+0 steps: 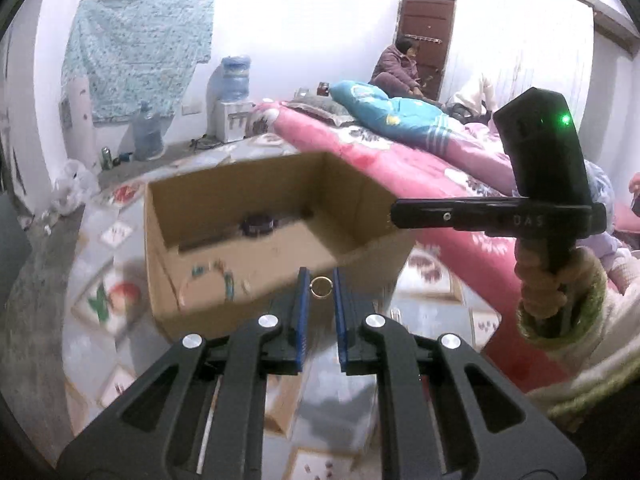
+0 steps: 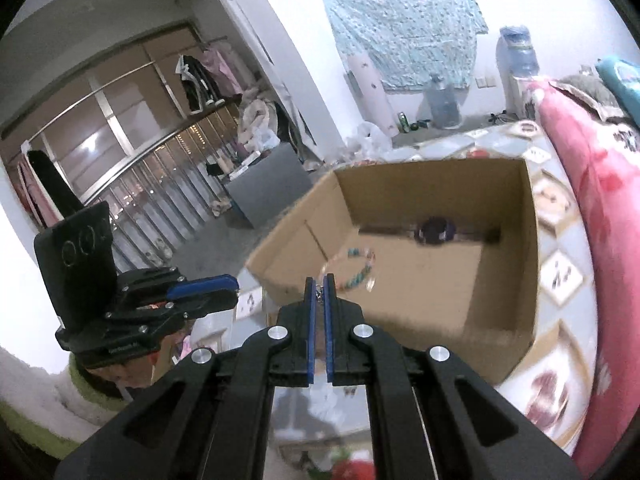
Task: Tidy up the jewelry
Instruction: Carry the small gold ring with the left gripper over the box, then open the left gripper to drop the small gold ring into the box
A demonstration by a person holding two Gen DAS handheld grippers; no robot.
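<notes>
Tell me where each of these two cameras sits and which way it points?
Left wrist view: sits on the left gripper, looking along its blue-padded fingers, which pinch a small gold ring, toward the open brown cardboard box; the right gripper and a sleeved hand show at right.
Right wrist view: sits on the right gripper, shut on a beaded bracelet, facing the same box; the left gripper shows at left.
Shared: the box, pink bed and blue wall cloth.

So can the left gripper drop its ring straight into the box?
Probably yes: the left gripper holds the ring just short of the open-topped box; nothing blocks the way in.
</notes>
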